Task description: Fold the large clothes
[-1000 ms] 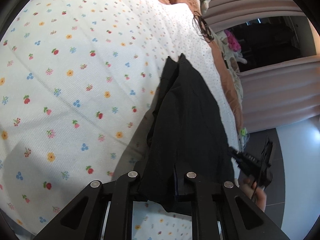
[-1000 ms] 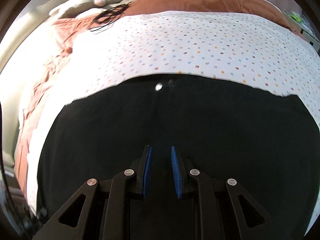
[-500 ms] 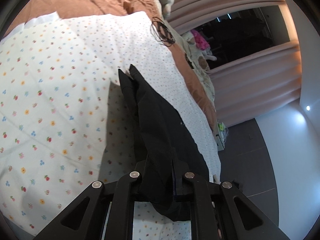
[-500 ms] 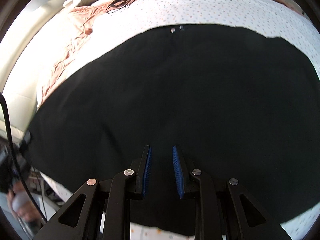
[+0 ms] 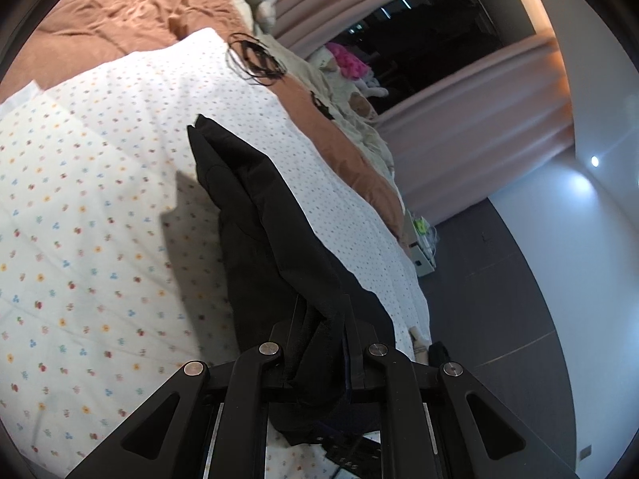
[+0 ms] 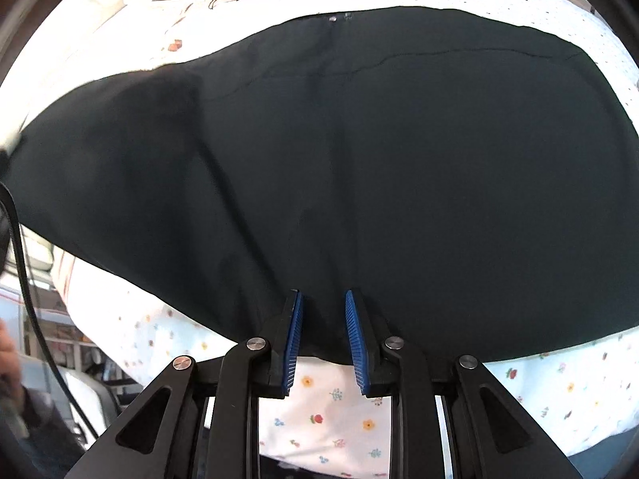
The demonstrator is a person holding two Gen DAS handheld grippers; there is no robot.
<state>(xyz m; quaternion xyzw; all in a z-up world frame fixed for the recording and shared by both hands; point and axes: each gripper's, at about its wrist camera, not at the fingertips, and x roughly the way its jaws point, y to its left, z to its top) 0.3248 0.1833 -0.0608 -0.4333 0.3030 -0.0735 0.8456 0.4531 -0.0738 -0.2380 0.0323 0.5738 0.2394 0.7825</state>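
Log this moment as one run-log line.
left gripper: shut on black garment, edge lifted | right gripper: open, fingers straddling garment hem, not pinching | surface: floral sheet

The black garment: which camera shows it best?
The right wrist view: the black garment lies spread across the flowered sheet, its outline nearly whole. The left wrist view shows only a bunched strip running edge-on from the fingers.

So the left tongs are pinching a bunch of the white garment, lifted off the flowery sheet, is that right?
Not quite: the garment is black, not white. The left wrist view shows the left tongs pinching a bunch of it, lifted off the flowery sheet.
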